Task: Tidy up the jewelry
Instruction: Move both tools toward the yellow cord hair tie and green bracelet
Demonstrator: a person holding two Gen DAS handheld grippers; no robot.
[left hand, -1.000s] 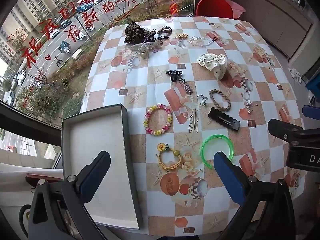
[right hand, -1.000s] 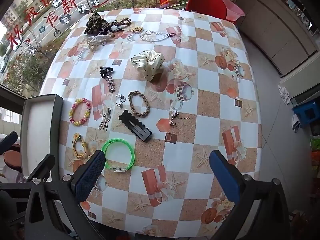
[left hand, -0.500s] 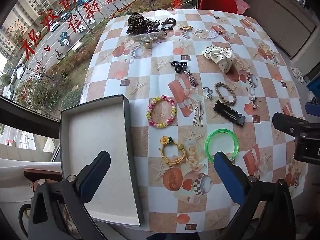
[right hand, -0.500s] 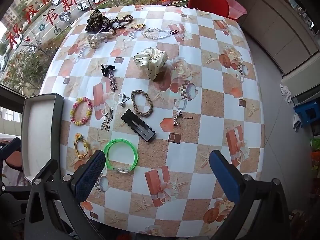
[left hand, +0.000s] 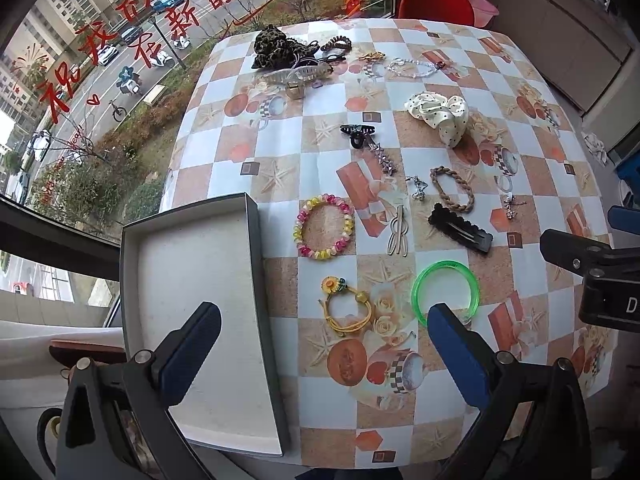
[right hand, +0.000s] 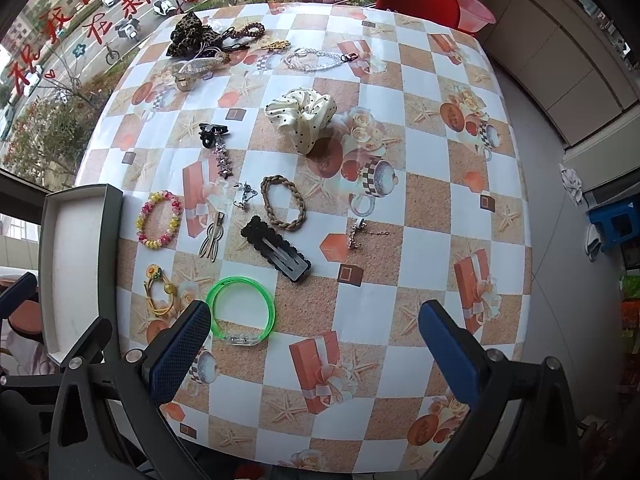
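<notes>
- Left wrist view: the left gripper [left hand: 324, 344] hangs with jaws spread wide, holding nothing, above a shallow grey tray [left hand: 256, 280] at the table's near-left edge, long axis running away from the camera. A glossy beaded bracelet [left hand: 324, 227] lies just beside it.
- Right wrist view: the right gripper [right hand: 314, 342] is likewise wide apart and empty. A translucent green bangle [right hand: 242, 312] lies flat by its left finger; a scalloped black hair clip [right hand: 276, 254] points diagonally, near-right to far-left.

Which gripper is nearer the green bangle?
Hard to call. Both hover open beside the green bangle: right gripper has it by its left fingertip, left gripper by its right fingertip.
</notes>
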